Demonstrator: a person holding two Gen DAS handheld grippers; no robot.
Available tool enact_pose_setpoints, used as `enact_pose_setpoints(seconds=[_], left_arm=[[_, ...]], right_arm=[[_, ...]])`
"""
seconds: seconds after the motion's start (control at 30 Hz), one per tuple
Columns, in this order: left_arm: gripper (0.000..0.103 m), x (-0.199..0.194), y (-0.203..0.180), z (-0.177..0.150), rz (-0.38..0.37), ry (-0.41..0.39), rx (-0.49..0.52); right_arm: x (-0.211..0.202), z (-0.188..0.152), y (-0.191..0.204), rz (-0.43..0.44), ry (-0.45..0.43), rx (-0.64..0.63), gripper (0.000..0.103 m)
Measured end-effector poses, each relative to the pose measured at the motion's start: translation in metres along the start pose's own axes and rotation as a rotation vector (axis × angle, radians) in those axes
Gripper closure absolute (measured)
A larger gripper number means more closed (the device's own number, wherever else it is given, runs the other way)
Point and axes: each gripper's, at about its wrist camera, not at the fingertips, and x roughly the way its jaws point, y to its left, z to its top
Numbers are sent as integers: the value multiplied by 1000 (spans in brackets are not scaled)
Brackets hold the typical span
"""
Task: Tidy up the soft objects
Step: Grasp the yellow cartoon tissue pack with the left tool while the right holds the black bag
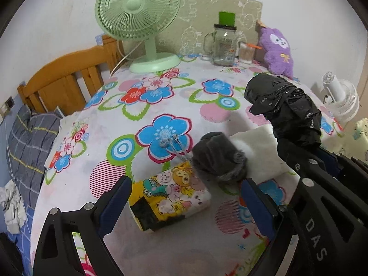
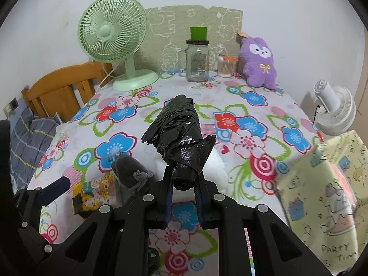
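Note:
My right gripper (image 2: 184, 181) is shut on a roll of black plastic bags (image 2: 179, 135) and holds it above the table; the roll also shows in the left wrist view (image 1: 285, 108). My left gripper (image 1: 186, 195) is open, low over a yellow cartoon tissue pack (image 1: 174, 195), which lies between its fingers. A grey drawstring pouch (image 1: 218, 158) lies just behind the pack, against a white fluffy cloth (image 1: 260, 151). A purple plush toy (image 2: 260, 62) stands at the back right.
A green desk fan (image 2: 115, 39), a glass mug jar (image 2: 197, 59) with a green lid and a cotton swab box (image 2: 225, 67) stand along the back wall. A yellow gift bag (image 2: 326, 191) hangs at the right. A white fan (image 2: 333, 108) stands beyond the table's right edge.

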Motion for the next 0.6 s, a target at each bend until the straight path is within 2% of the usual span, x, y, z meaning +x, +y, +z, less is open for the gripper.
enact_pose_setpoints(seconds=[0.17,0.6], left_arm=[[7,12,3,-1,8,25,-11],[7,23,6,-4,53,26,-11]], right_arm=[[14,-2,3,5,26,-2,83],[33,-8,6,13,76,2,83]])
